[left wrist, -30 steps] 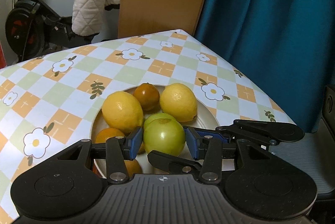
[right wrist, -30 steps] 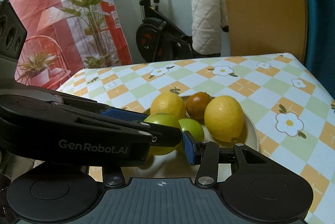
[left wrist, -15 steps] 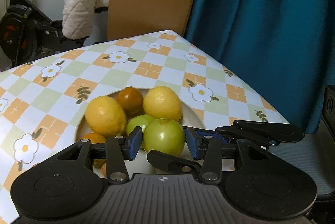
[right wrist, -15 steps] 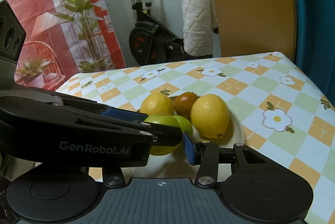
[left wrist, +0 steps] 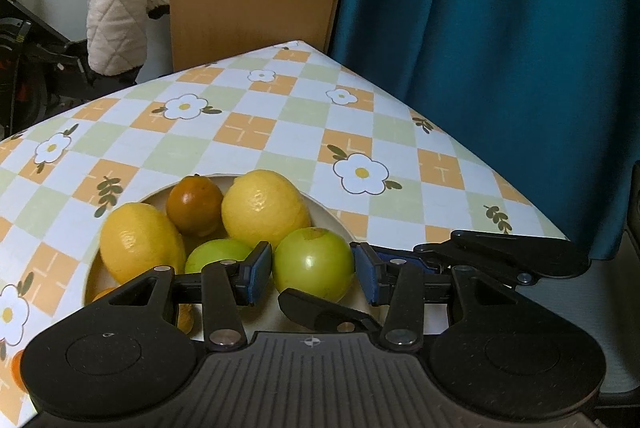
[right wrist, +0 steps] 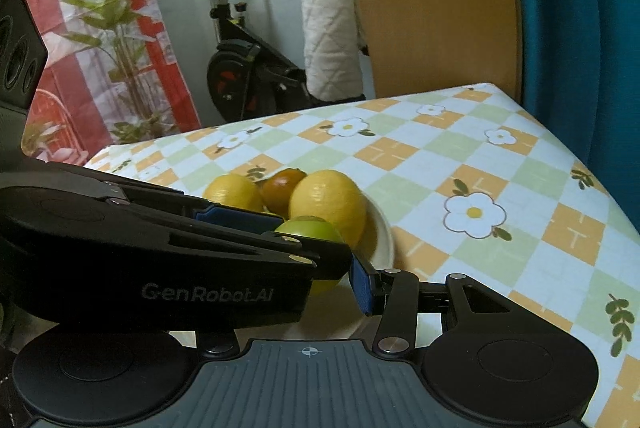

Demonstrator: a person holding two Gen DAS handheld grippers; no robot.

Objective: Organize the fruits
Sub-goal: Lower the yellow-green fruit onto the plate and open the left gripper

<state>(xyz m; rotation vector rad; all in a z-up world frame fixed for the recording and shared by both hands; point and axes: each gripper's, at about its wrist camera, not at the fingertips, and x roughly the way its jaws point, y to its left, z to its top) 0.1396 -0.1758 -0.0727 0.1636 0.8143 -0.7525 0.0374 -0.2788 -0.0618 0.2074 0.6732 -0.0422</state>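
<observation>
While the left gripper [left wrist: 314,270] is clamping a green fruit [left wrist: 313,263] between its blue pads over the white plate [left wrist: 336,220], two lemons are crowding at ten [left wrist: 140,242] and twelve o'clock [left wrist: 265,205], a brown fruit [left wrist: 194,203] sitting between them. Smooth, firm and rounded, the fruit is likely to slip unless gripped across its middle. From the right wrist, the left gripper's arm is blocking nine o'clock, so whether the right gripper [right wrist: 332,278] is gripping anything cannot be told; the floral tablecloth [right wrist: 500,187] is spreading toward three.
</observation>
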